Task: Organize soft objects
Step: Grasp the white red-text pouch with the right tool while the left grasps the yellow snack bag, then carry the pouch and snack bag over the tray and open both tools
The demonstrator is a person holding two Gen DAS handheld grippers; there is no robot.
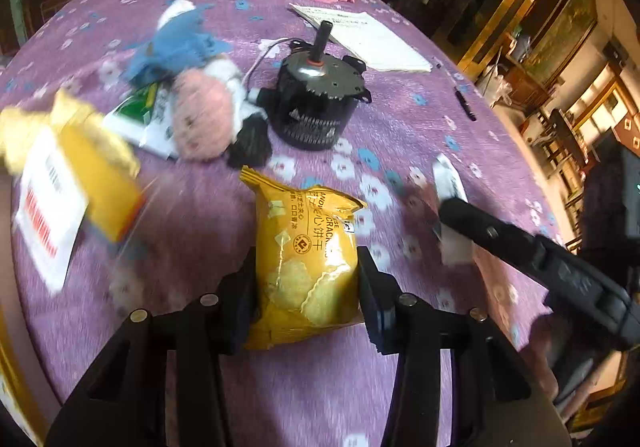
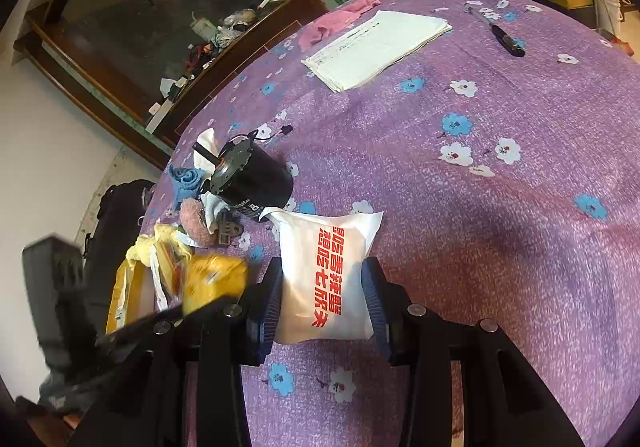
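Observation:
A yellow cracker bag (image 1: 308, 247) stands between the pads of my left gripper (image 1: 308, 291), and both pads press its sides just above the purple flowered tablecloth (image 1: 192, 231). My right gripper (image 2: 324, 299) is shut on a white snack pouch with red lettering (image 2: 324, 271), held low over the cloth. In the left wrist view that pouch (image 1: 450, 177) shows at the right, behind a black finger (image 1: 480, 227). A plush toy with a pink head and a blue garment (image 1: 200, 115) lies beyond the cracker bag.
A black motor (image 1: 316, 103) stands mid-table beside the plush. A blurred yellow packet with a white label (image 1: 76, 183) and a green-white packet (image 1: 140, 115) lie at left. Papers (image 2: 376, 47), a pink cloth (image 2: 340, 19) and a pen (image 2: 508, 39) lie at the far side.

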